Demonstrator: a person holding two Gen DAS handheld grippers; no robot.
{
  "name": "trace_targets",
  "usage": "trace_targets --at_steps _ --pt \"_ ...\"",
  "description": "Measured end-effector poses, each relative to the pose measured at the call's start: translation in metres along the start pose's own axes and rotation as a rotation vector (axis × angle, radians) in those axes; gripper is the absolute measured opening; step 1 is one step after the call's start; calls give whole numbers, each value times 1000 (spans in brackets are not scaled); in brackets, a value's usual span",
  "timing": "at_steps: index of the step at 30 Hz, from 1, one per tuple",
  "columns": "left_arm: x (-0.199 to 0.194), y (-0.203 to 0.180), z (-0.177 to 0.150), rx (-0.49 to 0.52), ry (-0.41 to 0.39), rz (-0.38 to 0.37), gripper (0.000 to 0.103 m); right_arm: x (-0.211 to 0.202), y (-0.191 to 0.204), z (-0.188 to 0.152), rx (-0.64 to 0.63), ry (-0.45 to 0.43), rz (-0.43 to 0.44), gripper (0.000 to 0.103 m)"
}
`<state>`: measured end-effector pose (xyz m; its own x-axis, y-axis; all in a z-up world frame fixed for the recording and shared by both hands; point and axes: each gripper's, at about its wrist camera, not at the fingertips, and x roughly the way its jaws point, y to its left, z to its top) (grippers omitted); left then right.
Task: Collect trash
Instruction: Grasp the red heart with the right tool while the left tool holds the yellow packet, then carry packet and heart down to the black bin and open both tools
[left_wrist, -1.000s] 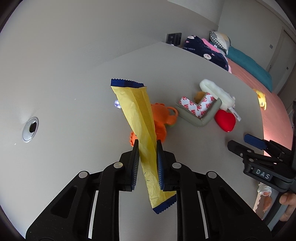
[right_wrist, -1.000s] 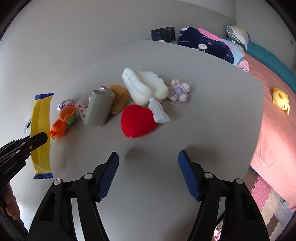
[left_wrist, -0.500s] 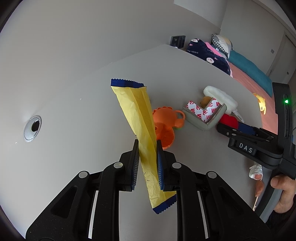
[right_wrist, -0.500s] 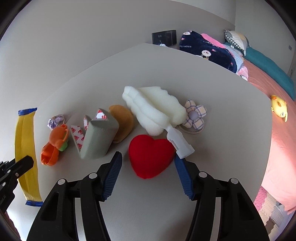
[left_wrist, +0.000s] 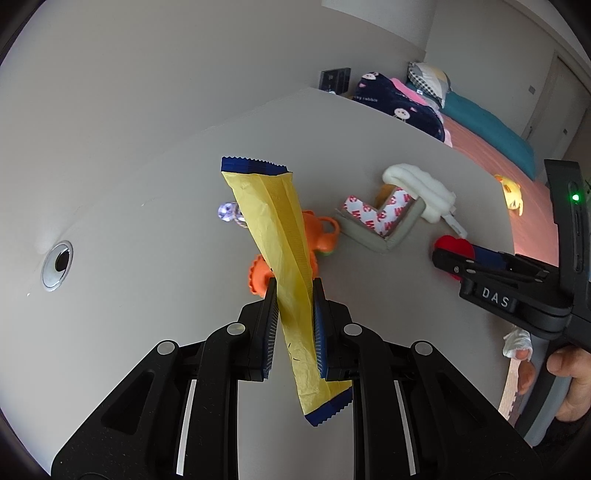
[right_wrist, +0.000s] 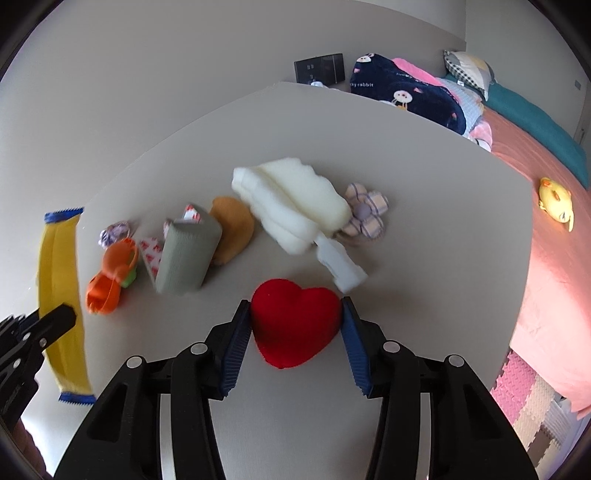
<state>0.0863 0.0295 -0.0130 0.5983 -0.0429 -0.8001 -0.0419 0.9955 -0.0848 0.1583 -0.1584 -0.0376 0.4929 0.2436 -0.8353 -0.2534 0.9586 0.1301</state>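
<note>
The left gripper (left_wrist: 291, 325) pinches the light, crinkly yellow wrapper (left_wrist: 280, 236) mid-length above the bench (left_wrist: 147, 229), while the right gripper's (right_wrist: 293, 332) jaws have just been closing around the soft red heart (right_wrist: 295, 325), touching its sides.

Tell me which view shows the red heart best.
The right wrist view: the whole red heart lies between the right gripper pads. In the left wrist view only a sliver shows behind that gripper's finger.
</note>
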Motion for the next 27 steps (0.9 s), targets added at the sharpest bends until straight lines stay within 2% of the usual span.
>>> trace_targets --at_steps 15,27 --pt "-3 -62 -16 93 16 -33 17 -45 -28 -42 21 -13 29 50" --pt "-13 -110 -30 159 10 -68 17 -82 -64 -71 59 -51 9 50"
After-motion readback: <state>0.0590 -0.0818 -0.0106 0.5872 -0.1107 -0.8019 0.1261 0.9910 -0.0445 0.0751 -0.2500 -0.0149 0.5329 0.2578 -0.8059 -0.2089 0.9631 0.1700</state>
